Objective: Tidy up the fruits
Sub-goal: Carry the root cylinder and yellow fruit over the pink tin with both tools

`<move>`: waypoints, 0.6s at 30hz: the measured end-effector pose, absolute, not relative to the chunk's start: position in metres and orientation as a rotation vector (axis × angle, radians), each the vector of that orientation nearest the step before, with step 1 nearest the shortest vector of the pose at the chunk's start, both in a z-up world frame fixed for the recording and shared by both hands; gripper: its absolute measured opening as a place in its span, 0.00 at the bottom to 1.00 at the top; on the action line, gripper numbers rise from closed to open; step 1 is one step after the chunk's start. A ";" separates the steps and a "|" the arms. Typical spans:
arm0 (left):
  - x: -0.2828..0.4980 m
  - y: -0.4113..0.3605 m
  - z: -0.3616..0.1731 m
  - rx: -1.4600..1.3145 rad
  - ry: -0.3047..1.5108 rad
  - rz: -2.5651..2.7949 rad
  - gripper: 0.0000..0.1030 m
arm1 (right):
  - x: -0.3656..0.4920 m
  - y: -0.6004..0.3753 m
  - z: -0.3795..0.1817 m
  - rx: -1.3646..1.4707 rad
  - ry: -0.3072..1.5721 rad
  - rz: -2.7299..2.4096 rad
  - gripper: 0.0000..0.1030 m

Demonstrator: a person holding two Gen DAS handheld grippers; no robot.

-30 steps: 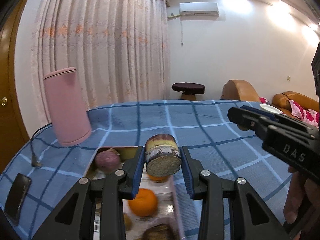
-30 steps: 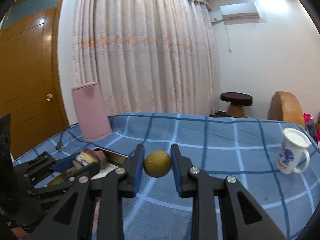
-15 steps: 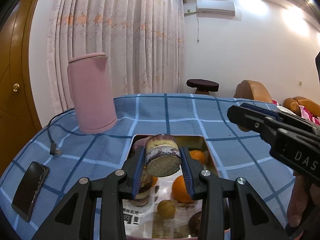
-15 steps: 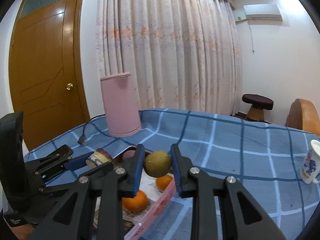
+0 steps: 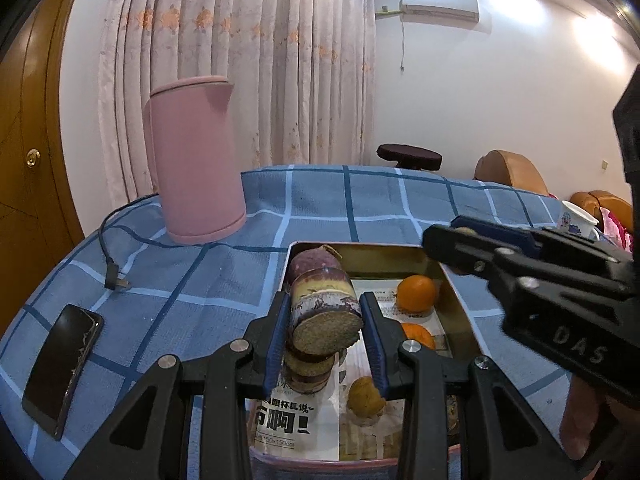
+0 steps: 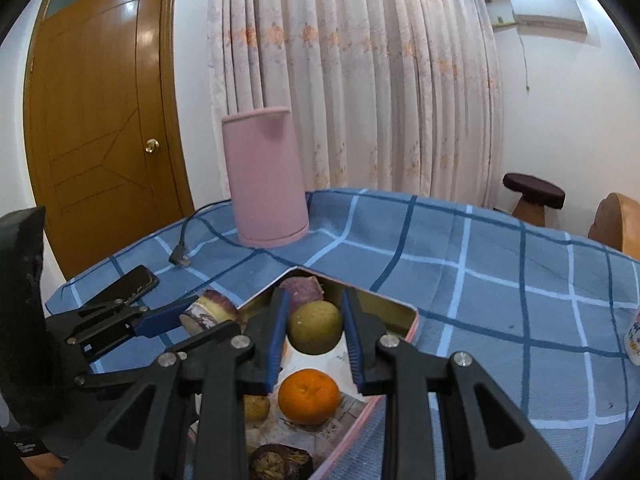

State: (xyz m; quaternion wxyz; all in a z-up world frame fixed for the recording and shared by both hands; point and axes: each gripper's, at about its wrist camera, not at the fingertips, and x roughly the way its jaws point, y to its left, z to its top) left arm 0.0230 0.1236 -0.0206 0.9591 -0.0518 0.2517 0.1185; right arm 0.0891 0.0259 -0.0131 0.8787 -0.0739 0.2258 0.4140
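My left gripper (image 5: 325, 320) is shut on a purple cut yam piece (image 5: 323, 312) and holds it over the left side of a pink metal tray (image 5: 360, 246). The tray holds two oranges (image 5: 416, 293), a small brown fruit (image 5: 365, 396), another yam piece (image 5: 308, 368) and a purple yam (image 5: 310, 266). My right gripper (image 6: 315, 326) is shut on a yellow-green pear (image 6: 315, 327) above the tray's far corner (image 6: 404, 312); an orange (image 6: 309, 395) lies below it. The left gripper and its yam piece (image 6: 208, 312) show at the left.
A pink kettle (image 5: 194, 160) stands at the back left with its cord and plug (image 5: 116, 280). A black phone (image 5: 60, 364) lies at the left table edge. A white mug (image 5: 576, 218) stands at the right. The table has a blue checked cloth (image 6: 500, 280).
Both grippers have moved left and lower over the tray, carrying the yam piece and the pear. The tray now lies straight under both.
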 end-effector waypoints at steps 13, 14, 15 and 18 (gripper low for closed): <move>0.033 0.117 -0.033 -0.081 0.565 0.204 0.36 | 0.112 0.040 -0.040 -0.139 0.628 0.860 0.29; 0.034 0.116 -0.034 -0.074 0.573 0.201 0.36 | 0.113 0.041 -0.041 -0.144 0.637 0.859 0.29; 0.034 0.114 -0.035 -0.069 0.575 0.202 0.36 | 0.114 0.042 -0.044 -0.150 0.650 0.857 0.29; 0.036 0.112 -0.035 -0.044 0.583 0.212 0.36 | 0.116 0.045 -0.049 -0.157 0.677 0.864 0.29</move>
